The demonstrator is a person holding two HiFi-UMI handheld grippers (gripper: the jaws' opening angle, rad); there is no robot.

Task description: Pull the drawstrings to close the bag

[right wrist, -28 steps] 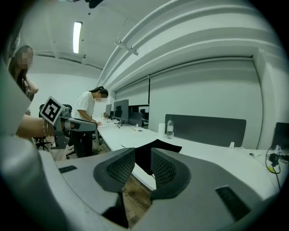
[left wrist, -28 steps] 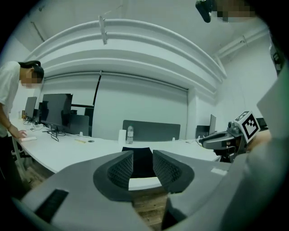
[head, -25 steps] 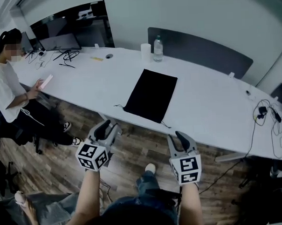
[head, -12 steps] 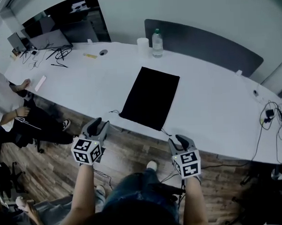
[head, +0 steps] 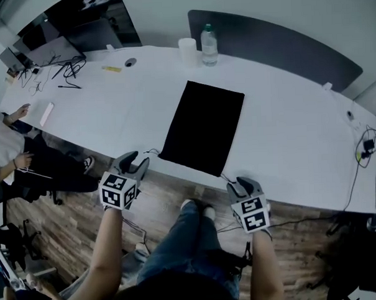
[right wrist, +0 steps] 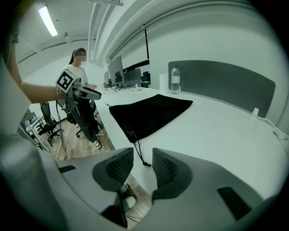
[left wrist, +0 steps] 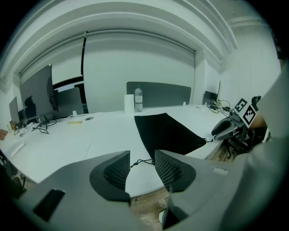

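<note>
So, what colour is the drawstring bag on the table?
The bag is plain black; head view.

Bag (head: pixel 204 127) on table (head: pixel 287 142), near front edge; bottle (head: pixel 208 44) behind bag

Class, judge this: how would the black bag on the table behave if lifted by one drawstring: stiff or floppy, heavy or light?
Probably floppy: the bag lies quite flat, like thin cloth. Likely light, since nothing bulges inside. Its drawstring lies in a loose curve, so it looks limp, and the bag may slide on the smooth table.
</note>
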